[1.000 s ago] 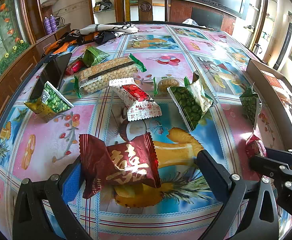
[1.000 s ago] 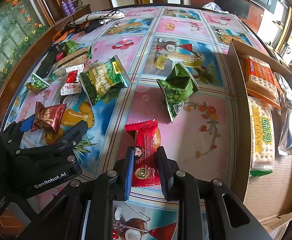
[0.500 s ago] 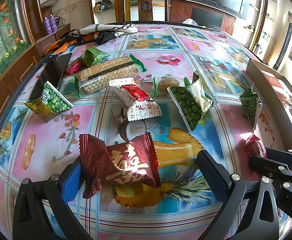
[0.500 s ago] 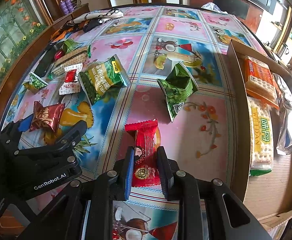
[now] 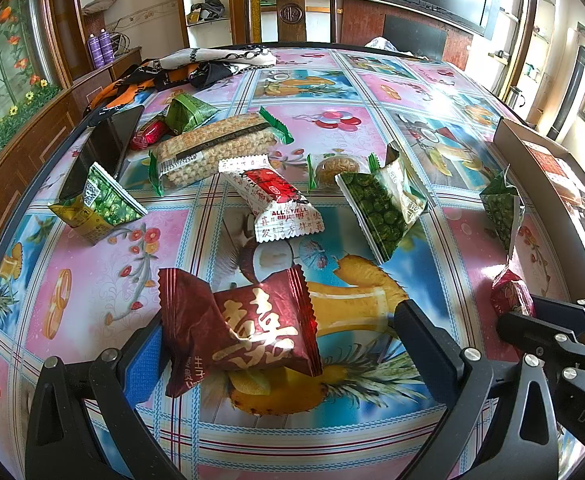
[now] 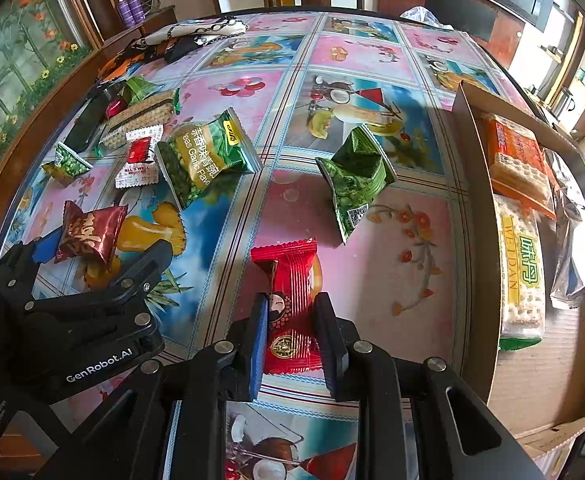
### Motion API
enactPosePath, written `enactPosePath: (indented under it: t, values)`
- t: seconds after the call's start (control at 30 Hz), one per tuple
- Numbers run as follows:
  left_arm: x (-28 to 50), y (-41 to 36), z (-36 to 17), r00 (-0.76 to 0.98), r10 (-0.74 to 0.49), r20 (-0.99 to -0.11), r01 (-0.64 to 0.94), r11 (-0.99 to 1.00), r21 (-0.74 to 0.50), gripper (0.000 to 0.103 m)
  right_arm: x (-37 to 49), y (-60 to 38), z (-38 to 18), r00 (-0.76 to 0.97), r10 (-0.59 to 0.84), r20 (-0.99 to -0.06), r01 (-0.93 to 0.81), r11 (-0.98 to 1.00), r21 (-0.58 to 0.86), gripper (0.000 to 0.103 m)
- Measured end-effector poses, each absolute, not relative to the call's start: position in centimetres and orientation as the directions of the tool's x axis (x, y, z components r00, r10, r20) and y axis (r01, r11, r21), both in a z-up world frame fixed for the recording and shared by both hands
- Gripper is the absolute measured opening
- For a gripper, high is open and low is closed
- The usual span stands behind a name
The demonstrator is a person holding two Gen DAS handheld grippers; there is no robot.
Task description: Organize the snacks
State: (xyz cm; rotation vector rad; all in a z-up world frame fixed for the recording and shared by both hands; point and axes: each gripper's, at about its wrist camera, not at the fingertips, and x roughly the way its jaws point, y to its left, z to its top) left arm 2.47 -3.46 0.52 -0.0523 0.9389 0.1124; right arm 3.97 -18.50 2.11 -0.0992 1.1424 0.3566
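Two wide-spread fingers of the left gripper (image 5: 280, 344) are bracketing a dark red snack packet (image 5: 240, 328) lying near the bench's (image 5: 92, 280) front edge. From the right wrist, the right gripper (image 6: 291, 334) is pinching a bright red candy packet (image 6: 290, 300) beside the cardboard box (image 6: 472, 200) at the bench's right edge.

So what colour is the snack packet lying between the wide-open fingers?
Dark red packet with gold lettering, clearest in the left wrist view.
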Motion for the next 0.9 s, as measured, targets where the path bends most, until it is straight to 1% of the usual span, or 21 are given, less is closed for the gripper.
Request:
enactPosePath:
  t: [0.4, 0.9]
  values:
    - [2.49, -3.49, 0.53, 0.585, 0.074, -0.807, -0.119, 0.993, 0.004, 0.103, 4.02, -18.68, 2.09, 0.361, 0.238, -0.902, -0.326, 0.938, 0.116, 0.027]
    - [2.47, -3.49, 0.53, 0.584, 0.075, -0.808, -0.122, 0.993, 0.004, 0.103, 3.99, -18.3, 2.1, 0.357, 0.223, -0.907, -0.352, 0.932, 0.09, 0.027]
